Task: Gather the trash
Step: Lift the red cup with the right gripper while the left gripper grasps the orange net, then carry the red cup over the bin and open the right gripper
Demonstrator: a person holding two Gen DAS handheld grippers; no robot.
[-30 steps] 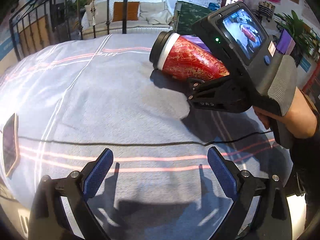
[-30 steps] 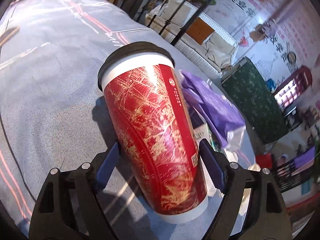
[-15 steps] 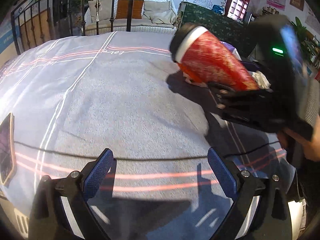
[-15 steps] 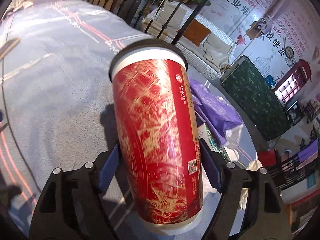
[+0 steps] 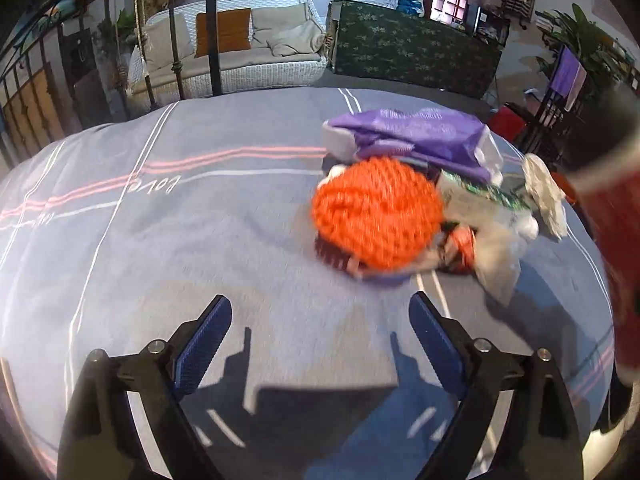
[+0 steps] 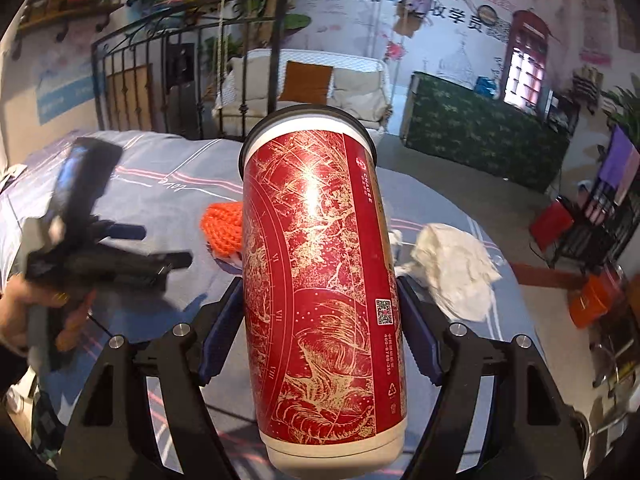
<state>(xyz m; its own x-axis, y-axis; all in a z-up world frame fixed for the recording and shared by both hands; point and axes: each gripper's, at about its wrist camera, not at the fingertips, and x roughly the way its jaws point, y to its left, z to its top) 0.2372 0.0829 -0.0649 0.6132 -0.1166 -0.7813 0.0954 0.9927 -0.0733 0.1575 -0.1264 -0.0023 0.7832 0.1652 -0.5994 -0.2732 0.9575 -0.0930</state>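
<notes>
Grey-blue bedspread (image 5: 208,248) with pink and white stripes covers the bed, with a white wicker sofa (image 5: 240,52) and a green patterned counter (image 5: 416,52) in the room behind it. Right gripper (image 6: 320,328) is clamped on the red paper cup (image 6: 320,272), pads pressing both its sides, cup lifted clear of the bedspread and standing pretty much upright with its black lid on top. In the left wrist view you only catch a blurry red edge of it at the far right. Left gripper (image 5: 320,340) has nothing between its blue pads; the jaws have just been closing a bit but still stand wide, hovering over bare bedspread. Just ahead of it sits the trash pile: an orange knitted thing (image 5: 376,212) in front, a purple plastic bag (image 5: 416,136) behind it, and crumpled white paper (image 5: 544,196) off to the right, all bunched together and touching. A hand (image 6: 24,312) holds the left gripper's handle.
</notes>
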